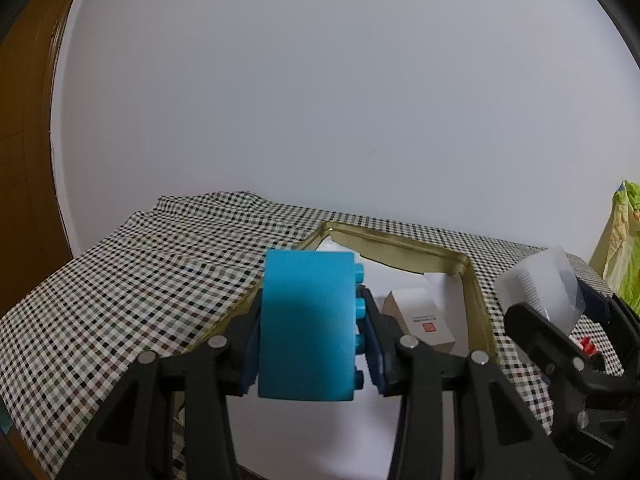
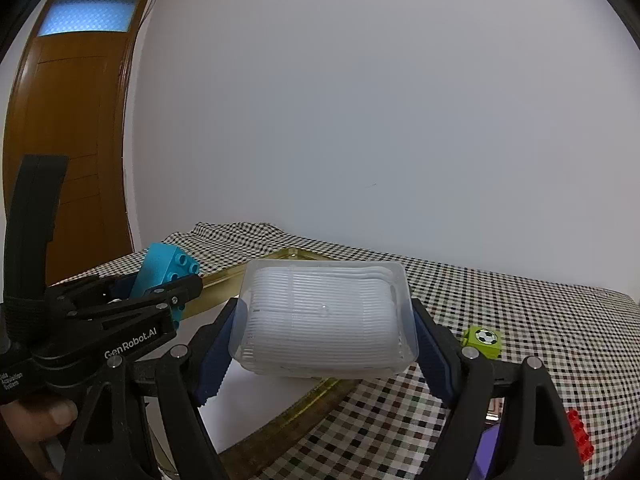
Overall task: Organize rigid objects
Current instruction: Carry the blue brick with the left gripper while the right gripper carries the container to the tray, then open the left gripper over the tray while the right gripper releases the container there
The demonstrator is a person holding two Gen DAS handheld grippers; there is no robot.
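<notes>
In my left gripper [image 1: 310, 354] I have the turquoise building brick [image 1: 308, 326] clamped, jaws closed about a third of the way onto its flat back and its studded face, with the studs pointing to the right in the left wrist view and its long axis running away from me, up along the fingers. My right gripper [image 2: 324, 344] is spread wide around the clear plastic tub [image 2: 326, 318], pads pressing its two short ends, its ribbed base facing the camera and its long axis lying crosswise between the fingers. Both are held in the air above the near part of the gold-rimmed tin tray [image 1: 478, 300], which sits on the checked tablecloth [image 1: 140, 280] with a small white carton [image 1: 420, 320] inside. I think the thin tub could flex and pop out under pressure, and the brick's grip rests on stud tips, so it could twist loose. Farther right lie a green football cube [image 2: 482, 342] and a red brick [image 2: 580, 436], clear of the tray.
</notes>
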